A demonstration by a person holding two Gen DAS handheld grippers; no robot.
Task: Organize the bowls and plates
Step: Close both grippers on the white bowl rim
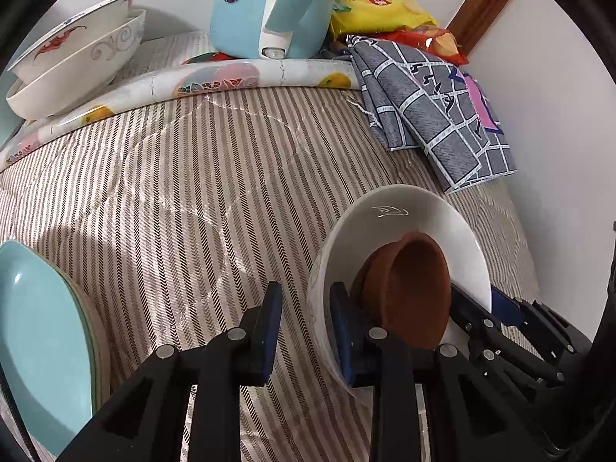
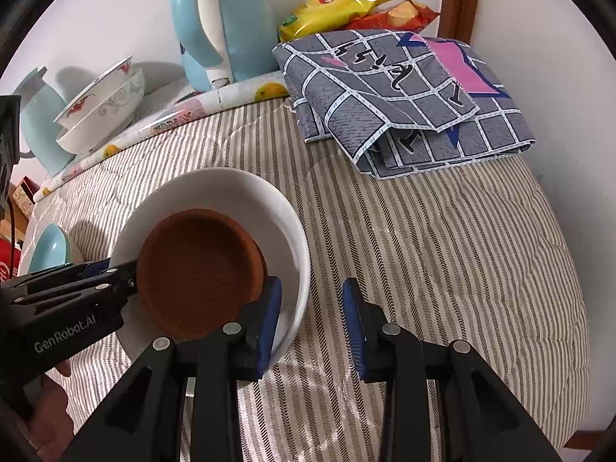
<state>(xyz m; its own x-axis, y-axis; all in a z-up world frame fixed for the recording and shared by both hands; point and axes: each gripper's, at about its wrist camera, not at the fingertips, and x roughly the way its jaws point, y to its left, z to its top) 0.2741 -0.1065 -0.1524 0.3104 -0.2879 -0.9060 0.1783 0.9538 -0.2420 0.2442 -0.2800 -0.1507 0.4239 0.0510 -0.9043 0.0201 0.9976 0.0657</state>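
A white bowl [image 1: 396, 211] [image 2: 231, 186] with a smaller brown clay bowl [image 1: 412, 288] [image 2: 200, 269] inside it is low over the striped tablecloth; whether it rests there I cannot tell. My left gripper [image 1: 306, 292] [image 2: 119, 267] straddles the white bowl's left rim, one finger inside by the brown bowl, and cloth shows between the outer pad and the wall. My right gripper [image 2: 311, 285] [image 1: 477, 294] straddles the opposite rim the same way, with a gap at its outer pad. Both stand open.
Two stacked patterned bowls [image 1: 77, 54] [image 2: 100, 111] stand at the back left. Teal plates [image 1: 42, 327] [image 2: 50, 248] lie at the left. A blue kettle [image 1: 269, 7] [image 2: 223, 27], snack bags [image 1: 377, 7], a folded grey cloth [image 1: 435, 115] [image 2: 404, 104] and a rolled floral mat [image 1: 215, 81] fill the back.
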